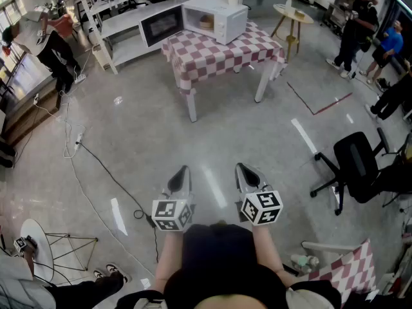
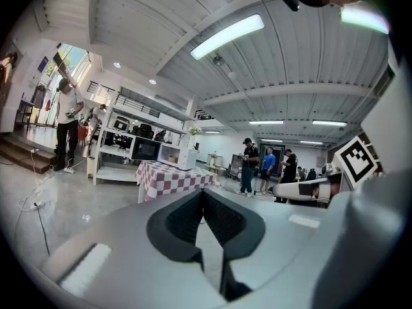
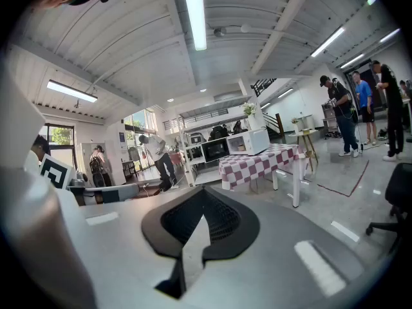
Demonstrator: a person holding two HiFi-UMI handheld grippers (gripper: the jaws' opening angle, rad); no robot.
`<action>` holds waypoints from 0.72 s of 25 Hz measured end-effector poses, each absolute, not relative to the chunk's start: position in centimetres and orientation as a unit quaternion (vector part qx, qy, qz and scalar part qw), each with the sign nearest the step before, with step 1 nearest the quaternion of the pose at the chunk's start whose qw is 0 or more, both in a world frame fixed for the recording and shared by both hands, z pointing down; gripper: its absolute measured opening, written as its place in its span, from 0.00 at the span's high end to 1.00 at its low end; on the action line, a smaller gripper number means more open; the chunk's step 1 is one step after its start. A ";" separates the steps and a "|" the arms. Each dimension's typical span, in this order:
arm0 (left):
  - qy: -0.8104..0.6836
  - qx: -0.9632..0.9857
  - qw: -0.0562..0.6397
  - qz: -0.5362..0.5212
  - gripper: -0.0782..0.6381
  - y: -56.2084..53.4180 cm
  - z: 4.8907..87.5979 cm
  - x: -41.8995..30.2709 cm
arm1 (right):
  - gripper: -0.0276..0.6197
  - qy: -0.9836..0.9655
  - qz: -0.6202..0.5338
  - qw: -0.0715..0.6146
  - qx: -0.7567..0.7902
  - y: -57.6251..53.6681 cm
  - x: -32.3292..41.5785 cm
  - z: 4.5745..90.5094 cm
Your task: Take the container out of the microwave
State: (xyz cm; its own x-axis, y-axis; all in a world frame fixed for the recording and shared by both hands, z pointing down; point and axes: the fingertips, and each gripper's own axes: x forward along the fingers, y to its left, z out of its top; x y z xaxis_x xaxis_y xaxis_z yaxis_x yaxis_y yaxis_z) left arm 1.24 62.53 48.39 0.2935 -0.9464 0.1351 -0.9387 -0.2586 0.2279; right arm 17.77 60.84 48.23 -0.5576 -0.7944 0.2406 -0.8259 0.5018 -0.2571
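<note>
Head view shows the left gripper (image 1: pixel 183 172) and right gripper (image 1: pixel 241 170) closed on nothing, near the person. The container (image 1: pixel 206 22) sits in the far microwave (image 1: pixel 225 15). It is probably light and rigid; grip its sides.

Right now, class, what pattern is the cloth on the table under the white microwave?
The tablecloth is checked red and white, clearest in the head view.

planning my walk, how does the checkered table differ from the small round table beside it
The checkered table is bigger and rectangular, the round table small. The checkered table wears a cloth over white legs; the round table has a bare top on wooden legs. The microwave sits on the checkered table, not the round table.
</note>
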 end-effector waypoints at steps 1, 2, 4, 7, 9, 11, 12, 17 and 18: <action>-0.594 0.793 0.132 -0.015 0.88 62.6 48.4 1.3 | 0.96 -0.866 0.174 0.044 0.468 60.9 17.8 48.2; -0.595 0.793 0.131 -0.015 0.88 62.6 48.4 1.4 | 0.96 -0.866 0.175 0.042 0.467 60.9 17.9 48.2; -0.595 0.793 0.129 -0.015 0.88 62.6 48.3 1.5 | 0.96 -0.866 0.176 0.041 0.466 60.8 18.0 48.2; -0.597 0.792 0.128 -0.013 0.88 62.5 48.3 1.7 | 0.96 -0.869 0.173 0.039 0.463 60.8 18.0 48.2; -0.598 0.792 0.126 -0.011 0.88 62.4 48.3 1.9 | 0.96 -0.868 0.173 0.034 0.465 60.6 18.2 48.1; -0.597 0.793 0.123 -0.011 0.88 62.4 48.2 2.1 | 0.96 -0.864 0.178 0.030 0.469 60.4 18.5 48.1; -0.597 0.793 0.123 -0.011 0.88 62.5 48.3 2.2 | 0.96 -0.863 0.181 0.030 0.470 60.4 18.6 48.2; -0.594 0.794 0.129 -0.009 0.88 62.4 48.7 2.7 | 0.96 -0.863 0.189 0.037 0.467 60.7 18.6 48.8; -0.592 0.796 0.130 -0.008 0.88 62.3 48.7 2.9 | 0.96 -0.862 0.190 0.037 0.468 60.7 18.7 48.8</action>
